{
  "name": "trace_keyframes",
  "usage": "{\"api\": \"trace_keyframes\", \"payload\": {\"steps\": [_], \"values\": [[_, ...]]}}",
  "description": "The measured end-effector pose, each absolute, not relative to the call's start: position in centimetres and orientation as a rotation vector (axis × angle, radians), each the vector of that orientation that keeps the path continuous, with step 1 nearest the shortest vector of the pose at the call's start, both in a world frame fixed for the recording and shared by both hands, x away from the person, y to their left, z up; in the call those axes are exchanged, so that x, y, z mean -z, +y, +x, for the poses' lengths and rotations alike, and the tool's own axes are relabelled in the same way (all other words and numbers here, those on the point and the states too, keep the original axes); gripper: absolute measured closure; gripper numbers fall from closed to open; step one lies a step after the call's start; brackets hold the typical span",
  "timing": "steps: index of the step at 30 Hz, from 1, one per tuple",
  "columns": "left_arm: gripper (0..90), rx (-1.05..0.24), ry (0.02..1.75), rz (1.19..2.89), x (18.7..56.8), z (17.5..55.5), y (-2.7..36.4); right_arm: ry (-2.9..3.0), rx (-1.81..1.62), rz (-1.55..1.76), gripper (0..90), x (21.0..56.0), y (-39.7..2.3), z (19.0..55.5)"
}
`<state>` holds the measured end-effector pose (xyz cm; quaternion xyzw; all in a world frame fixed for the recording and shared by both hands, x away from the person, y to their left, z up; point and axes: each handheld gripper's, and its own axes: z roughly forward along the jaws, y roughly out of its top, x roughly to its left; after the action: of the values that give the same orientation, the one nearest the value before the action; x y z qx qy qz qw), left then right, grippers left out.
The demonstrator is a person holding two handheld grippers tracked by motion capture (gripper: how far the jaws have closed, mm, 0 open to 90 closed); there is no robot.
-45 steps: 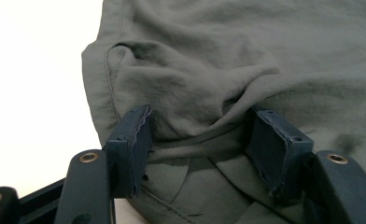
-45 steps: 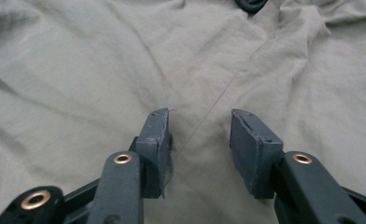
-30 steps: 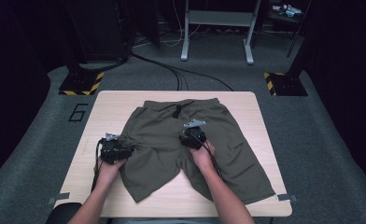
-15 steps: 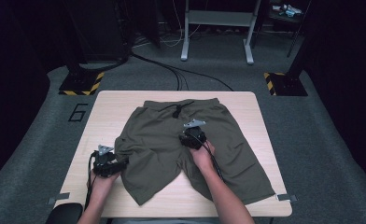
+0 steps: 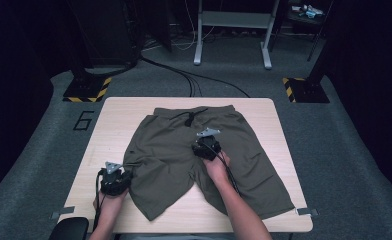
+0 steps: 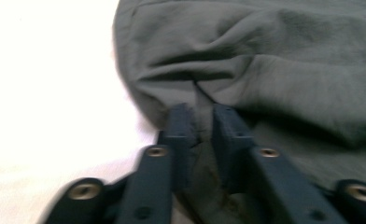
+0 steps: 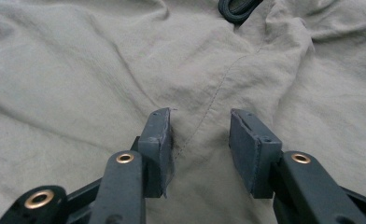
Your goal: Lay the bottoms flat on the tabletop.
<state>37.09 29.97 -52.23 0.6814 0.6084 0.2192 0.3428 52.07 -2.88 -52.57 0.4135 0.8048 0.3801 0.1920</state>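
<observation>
One pair of olive shorts (image 5: pixel 184 150); one table (image 5: pixel 119 115); two grippers, left gripper (image 5: pixel 115 184), right gripper (image 5: pixel 206 148)

The left tool (image 5: pixel 120 176) is a compact black body topped by a grey three-cornered plate, and a black cable loops out of it toward the near edge of the surface. The right tool (image 5: pixel 204 145) has the same black housing, grey plate and trailing black cable. Up close, each carries two dark blue-grey jaws with flat rectangular pads (image 7: pixel 158 140), jointed on black links fastened with brass-coloured rivets (image 7: pixel 125 158). Both forearms are bare, without sleeves.
</observation>
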Motion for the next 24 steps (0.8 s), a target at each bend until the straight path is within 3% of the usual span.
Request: {"api": "trace_keyframes", "payload": {"steps": [6,14,18,24], "values": [[87.6,-0.623,1.717,1.678,51.9,35.4,31.3,2.244,-1.073,1.184,58.9,52.6,-2.8,52.1],[86.8,-0.589,1.701,1.651,51.9,33.5,30.7,2.234,-1.053,1.190,59.3,52.5,-4.6,53.2],[68.8,-0.573,1.653,1.691,51.7,33.3,30.2,2.236,-1.065,1.214,59.6,52.3,-4.2,52.9],[61.6,-0.587,1.590,1.678,50.1,33.9,30.1,2.264,-1.160,1.080,59.7,50.5,-1.7,50.7]]}}
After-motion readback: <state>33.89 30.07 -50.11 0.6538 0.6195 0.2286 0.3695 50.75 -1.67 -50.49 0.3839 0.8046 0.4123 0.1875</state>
